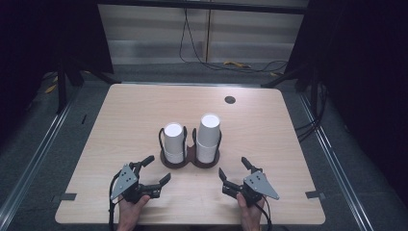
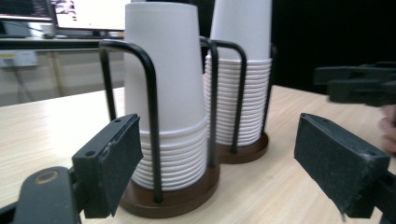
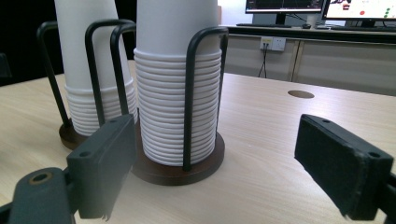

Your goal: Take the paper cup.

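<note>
Two stacks of upside-down white paper cups stand in a brown double holder (image 1: 190, 162) with black wire loops at the table's middle. The left stack (image 1: 173, 143) is shorter than the right stack (image 1: 208, 137). My left gripper (image 1: 158, 170) rests near the front edge, left of the holder, open and empty; its view looks at the left stack (image 2: 166, 107) with the right stack (image 2: 240, 74) behind. On the other side, my right gripper (image 1: 234, 169) is open too, nothing between its pads, facing the right stack (image 3: 177, 93) with the left stack (image 3: 91, 70) beyond.
A light wooden table (image 1: 120, 120) with a round cable hole (image 1: 230, 99) at the back right. Tape marks sit at both front corners. Cables lie on the floor behind. Monitors on a desk (image 3: 327, 11) show far off in the right gripper view.
</note>
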Tool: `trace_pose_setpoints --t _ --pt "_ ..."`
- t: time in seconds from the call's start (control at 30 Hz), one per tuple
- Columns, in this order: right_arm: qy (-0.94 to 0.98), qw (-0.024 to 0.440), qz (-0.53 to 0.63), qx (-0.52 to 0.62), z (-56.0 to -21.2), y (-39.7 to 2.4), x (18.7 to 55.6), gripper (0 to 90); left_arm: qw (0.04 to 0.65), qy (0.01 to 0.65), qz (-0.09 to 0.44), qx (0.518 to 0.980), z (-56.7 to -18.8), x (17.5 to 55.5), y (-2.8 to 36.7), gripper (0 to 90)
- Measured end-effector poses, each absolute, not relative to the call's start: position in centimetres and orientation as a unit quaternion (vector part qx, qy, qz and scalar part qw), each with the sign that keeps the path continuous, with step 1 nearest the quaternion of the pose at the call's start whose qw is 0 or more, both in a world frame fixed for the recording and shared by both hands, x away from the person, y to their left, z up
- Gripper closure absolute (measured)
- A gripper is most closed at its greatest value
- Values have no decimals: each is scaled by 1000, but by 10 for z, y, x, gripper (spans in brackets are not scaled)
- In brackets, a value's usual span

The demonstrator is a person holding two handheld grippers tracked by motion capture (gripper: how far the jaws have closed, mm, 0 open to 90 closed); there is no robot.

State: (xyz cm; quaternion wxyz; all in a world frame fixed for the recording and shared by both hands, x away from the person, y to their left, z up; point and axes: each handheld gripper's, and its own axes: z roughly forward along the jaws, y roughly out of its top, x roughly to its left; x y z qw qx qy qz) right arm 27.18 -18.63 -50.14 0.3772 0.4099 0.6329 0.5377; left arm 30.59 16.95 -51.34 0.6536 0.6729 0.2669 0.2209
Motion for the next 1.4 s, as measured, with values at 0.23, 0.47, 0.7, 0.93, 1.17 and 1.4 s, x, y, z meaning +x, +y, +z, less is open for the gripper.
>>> trace_pose_setpoints --t 0.23,0.47,0.7,0.93,1.17,1.4 --pt "635 353 545 418 -501 -188 273 127 645 274 192 687 -512 310 170 154" --pt "634 361 540 419 -501 -187 272 128 638 283 180 693 -508 310 170 159" --pt "639 359 536 419 -501 -187 273 130 636 290 164 696 -498 315 176 190" --pt "639 361 534 418 -501 -186 273 131 628 284 164 706 -483 319 182 191" --pt "640 357 534 421 -500 -186 273 131 626 281 161 710 -468 325 185 191" --pt "640 362 532 420 -500 -186 273 132 619 279 160 716 -457 332 185 191"
